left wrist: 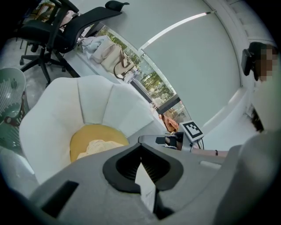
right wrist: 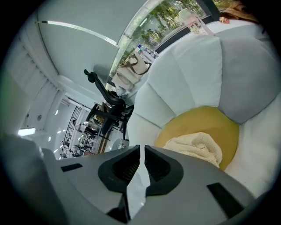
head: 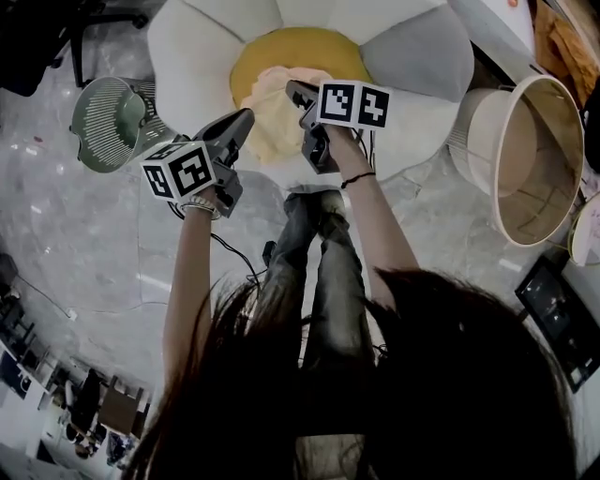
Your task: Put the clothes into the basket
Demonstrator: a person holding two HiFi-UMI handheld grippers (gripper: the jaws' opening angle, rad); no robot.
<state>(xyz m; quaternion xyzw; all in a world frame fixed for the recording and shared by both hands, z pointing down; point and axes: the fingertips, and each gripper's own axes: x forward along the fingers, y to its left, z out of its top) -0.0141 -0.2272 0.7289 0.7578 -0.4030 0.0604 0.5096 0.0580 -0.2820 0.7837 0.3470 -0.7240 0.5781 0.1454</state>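
Observation:
A cream cloth (head: 270,111) lies crumpled on the yellow centre (head: 281,47) of a big white flower-shaped cushion (head: 197,47). Both grippers hover just above its near edge. My left gripper (head: 246,114) is shut and empty at the cloth's left side. My right gripper (head: 292,87) is also shut and empty, over the cloth's top right. In the left gripper view the cloth (left wrist: 99,146) lies beyond my left gripper (left wrist: 140,146). In the right gripper view the cloth (right wrist: 197,147) sits right of my right gripper (right wrist: 142,147). A green slatted basket (head: 105,120) stands left of the cushion.
A large cream round basket (head: 530,159) lies tipped at the right of the cushion. A black office chair (head: 56,28) stands at the far left. The person's jeans-clad legs (head: 319,253) are below the grippers, and a black cable (head: 234,258) trails over the marble floor.

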